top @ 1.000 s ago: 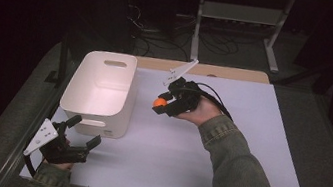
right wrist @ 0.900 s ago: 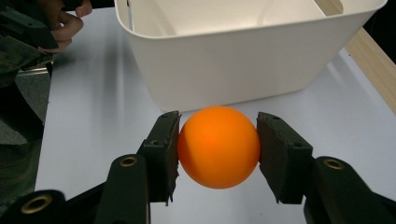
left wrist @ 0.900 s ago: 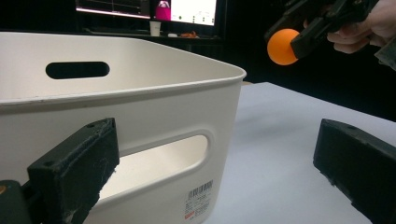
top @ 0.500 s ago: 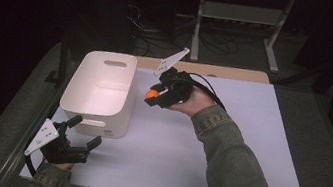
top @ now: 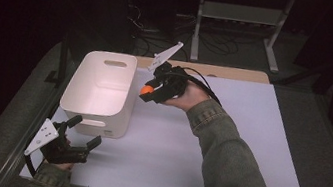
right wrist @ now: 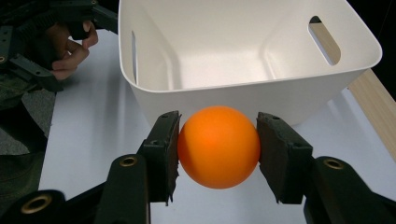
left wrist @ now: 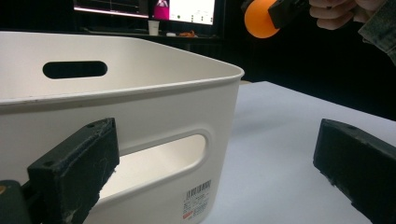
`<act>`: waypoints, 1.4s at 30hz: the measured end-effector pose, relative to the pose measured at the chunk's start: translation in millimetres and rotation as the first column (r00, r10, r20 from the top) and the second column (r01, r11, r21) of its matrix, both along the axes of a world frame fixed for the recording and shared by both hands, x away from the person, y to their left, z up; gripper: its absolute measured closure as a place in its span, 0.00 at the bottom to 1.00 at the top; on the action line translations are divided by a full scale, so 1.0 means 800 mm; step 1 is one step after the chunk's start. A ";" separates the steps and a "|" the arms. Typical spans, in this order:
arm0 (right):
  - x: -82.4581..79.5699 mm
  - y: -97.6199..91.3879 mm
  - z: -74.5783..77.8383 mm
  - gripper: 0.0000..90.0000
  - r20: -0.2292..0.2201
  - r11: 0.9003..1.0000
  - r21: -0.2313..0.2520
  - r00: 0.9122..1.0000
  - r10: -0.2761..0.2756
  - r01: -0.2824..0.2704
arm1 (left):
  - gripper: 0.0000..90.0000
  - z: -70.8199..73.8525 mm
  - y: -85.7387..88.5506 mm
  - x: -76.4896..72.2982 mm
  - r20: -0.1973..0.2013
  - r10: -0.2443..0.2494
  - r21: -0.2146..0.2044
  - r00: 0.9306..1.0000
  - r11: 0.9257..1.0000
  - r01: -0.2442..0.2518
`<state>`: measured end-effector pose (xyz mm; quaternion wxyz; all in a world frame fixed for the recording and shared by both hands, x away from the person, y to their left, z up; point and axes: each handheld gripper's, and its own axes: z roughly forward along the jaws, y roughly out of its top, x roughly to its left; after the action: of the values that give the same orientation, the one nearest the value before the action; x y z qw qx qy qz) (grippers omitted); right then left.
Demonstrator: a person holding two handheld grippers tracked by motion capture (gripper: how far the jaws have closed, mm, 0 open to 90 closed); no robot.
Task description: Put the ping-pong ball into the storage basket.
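On the white table point(top: 226, 148), the right gripper point(top: 150, 92) clamps an orange ball point(right wrist: 218, 146) just right of the white bin point(top: 99, 88); the left gripper point(top: 81, 133) gapes empty at the near left.

At frame centre, the right gripper point(top: 150, 92) clamps a small orange ball point(top: 146, 90) just beside the white plastic bin point(top: 98, 95); the left gripper point(top: 82, 135) rests spread on the white bench point(top: 226, 148), lower left.
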<state>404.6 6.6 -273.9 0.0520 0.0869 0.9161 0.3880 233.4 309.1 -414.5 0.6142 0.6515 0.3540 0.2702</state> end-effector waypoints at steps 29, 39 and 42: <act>0.021 0.033 0.005 0.55 0.009 1.000 0.010 1.000 0.005 -0.005 | 0.00 0.000 0.001 -0.001 0.002 -0.003 -0.005 1.000 1.000 0.003; 0.026 0.047 0.006 0.55 0.006 1.000 0.023 1.000 0.019 -0.019 | 0.00 0.001 0.001 -0.001 -0.001 -0.004 -0.006 1.000 1.000 0.004; 0.026 0.054 0.007 0.55 0.004 0.999 0.019 1.000 0.029 -0.029 | 0.00 0.000 0.001 -0.001 -0.002 -0.005 -0.003 1.000 1.000 0.005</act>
<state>425.3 50.0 -268.5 0.0471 0.0734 0.9134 0.3977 233.0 310.1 -414.2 0.6157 0.6516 0.3533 0.2674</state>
